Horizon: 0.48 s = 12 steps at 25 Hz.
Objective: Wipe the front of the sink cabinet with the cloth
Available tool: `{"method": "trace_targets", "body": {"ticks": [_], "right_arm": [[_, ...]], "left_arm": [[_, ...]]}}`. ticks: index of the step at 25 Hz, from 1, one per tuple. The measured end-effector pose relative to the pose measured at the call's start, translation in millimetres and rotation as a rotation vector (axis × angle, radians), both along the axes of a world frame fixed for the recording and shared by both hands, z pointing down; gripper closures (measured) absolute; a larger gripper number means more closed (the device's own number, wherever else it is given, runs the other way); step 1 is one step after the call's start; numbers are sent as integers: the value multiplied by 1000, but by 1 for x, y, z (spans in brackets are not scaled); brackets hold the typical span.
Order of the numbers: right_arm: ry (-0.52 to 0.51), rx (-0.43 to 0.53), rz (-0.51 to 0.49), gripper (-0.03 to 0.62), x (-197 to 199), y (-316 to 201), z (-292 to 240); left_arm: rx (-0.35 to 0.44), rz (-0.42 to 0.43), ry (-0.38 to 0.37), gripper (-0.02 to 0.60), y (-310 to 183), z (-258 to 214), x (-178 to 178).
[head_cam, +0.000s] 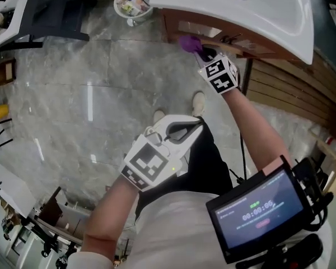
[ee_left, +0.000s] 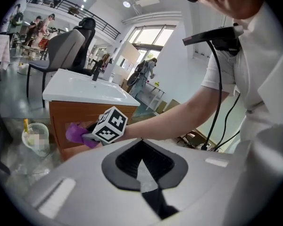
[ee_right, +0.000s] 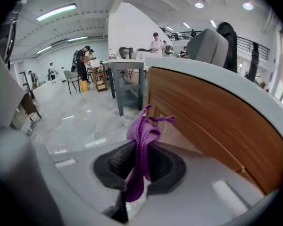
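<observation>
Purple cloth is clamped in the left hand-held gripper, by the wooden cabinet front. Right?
Wrong side: the purple cloth is clamped in the right hand-held gripper, by the wooden cabinet front. The right gripper view shows it; the left hand-held gripper is shut on nothing.

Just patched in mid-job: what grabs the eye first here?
The purple cloth, pinched in the right hand-held gripper, is up at the wooden front of the sink cabinet, under the white basin. The left hand-held gripper hangs well back from it, jaws together on nothing.
</observation>
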State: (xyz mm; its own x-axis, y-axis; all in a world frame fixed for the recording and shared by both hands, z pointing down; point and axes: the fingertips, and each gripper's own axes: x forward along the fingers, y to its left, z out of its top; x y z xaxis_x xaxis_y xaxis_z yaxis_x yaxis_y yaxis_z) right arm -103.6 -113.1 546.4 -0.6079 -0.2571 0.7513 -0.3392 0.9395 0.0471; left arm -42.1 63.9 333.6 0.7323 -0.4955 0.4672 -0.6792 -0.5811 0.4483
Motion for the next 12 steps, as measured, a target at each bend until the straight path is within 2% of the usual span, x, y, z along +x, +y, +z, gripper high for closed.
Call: {"method": "trace_targets", "body": {"ticks": [6,12], "right_arm": [[-3,32,-98,539,-89,-7,10],[43,58,-106,539,-118,-31,27]], "left_arm": [[-10,-85,-1,577,14,5,-42],[-29,-117,3,575,22,17,-56]]}}
